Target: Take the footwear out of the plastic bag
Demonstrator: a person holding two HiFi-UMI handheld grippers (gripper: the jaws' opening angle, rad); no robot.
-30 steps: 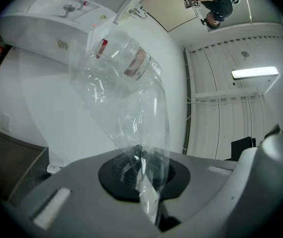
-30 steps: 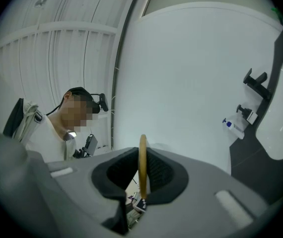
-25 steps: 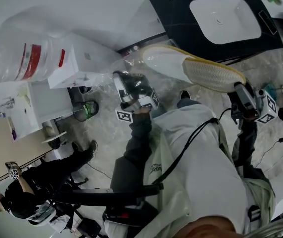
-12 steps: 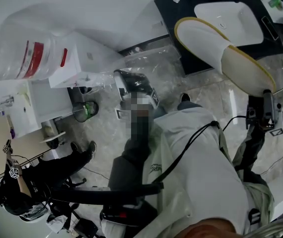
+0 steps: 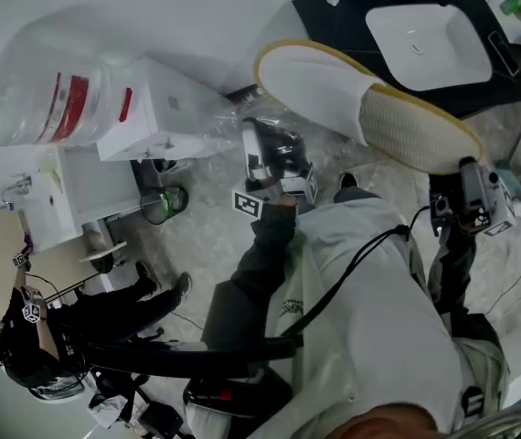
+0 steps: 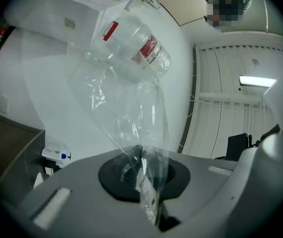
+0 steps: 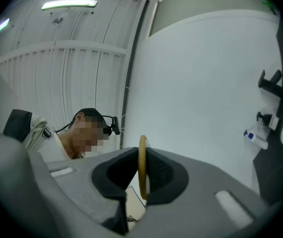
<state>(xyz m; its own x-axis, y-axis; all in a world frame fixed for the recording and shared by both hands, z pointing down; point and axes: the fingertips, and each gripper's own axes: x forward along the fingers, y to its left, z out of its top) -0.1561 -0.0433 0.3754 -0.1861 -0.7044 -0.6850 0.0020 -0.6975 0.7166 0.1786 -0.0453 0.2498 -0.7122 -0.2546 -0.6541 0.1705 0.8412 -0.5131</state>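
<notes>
Up at the right of the head view, the slipper (image 5: 352, 99) is held in the air in front of the sink (image 5: 425, 39), sole side towards us. It is white, with a yellow rim (image 7: 142, 152) running round the sole and a ribbed, cream patch at the heel end. It looks soft and flat.

The right gripper (image 5: 457, 176) is clenched on that rim at the heel end. In the right gripper view we see only the thin yellow edge nipped between the jaws (image 7: 142, 175).

The left gripper (image 5: 265, 144) is clamped tight on a gathered fold of the plastic bag (image 6: 126, 108). The clear film billows away from its jaws, and in the head view it trails to the left (image 5: 210, 122), just beside the slipper's toe.

The film is transparent, so we cannot tell for certain whether the toe is wholly free of the bag's mouth; it appears to be out.

Risks, as we judge them: the hold takes only a narrow edge at one end, so the long slipper may swing or slide out of the jaws. Clinging film may also drag on the toe.
</notes>
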